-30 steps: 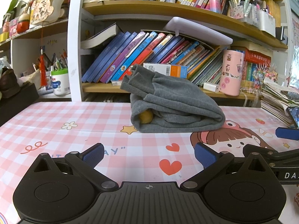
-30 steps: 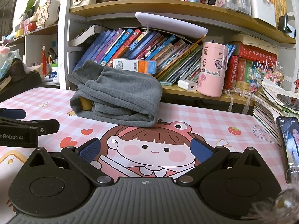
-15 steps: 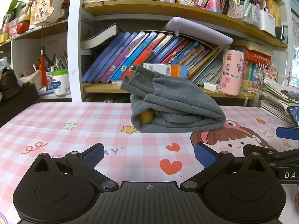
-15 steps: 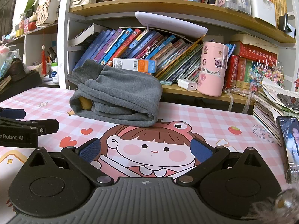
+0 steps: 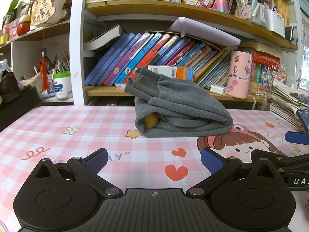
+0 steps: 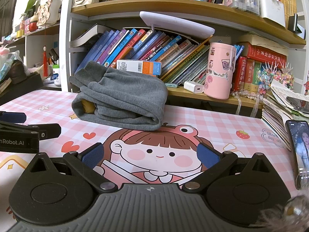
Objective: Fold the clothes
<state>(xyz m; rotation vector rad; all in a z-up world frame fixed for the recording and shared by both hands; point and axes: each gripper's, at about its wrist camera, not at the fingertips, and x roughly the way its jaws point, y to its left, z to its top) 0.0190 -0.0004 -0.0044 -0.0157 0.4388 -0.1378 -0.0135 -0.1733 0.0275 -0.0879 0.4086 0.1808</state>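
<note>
My left gripper (image 5: 153,159) hangs low over the pink checked tablecloth (image 5: 63,119) with its blue-padded fingers spread wide and nothing between them; my right gripper (image 6: 149,154) sits the same way, jaws apart and empty, above the cartoon girl with the frog hat printed on the cloth. The grey garment (image 5: 179,110) lies folded into a thick bundle at the far side of the table, just in front of the bookshelf (image 5: 154,94), well apart from both my grippers. Its ribbed cuffs stick up at the left end, and a bit of yellow shows inside the fold below them. From the right wrist view the bundle (image 6: 123,100) sits ahead and to the left, and a phone (image 6: 298,145) lies at the table's right edge.
</note>
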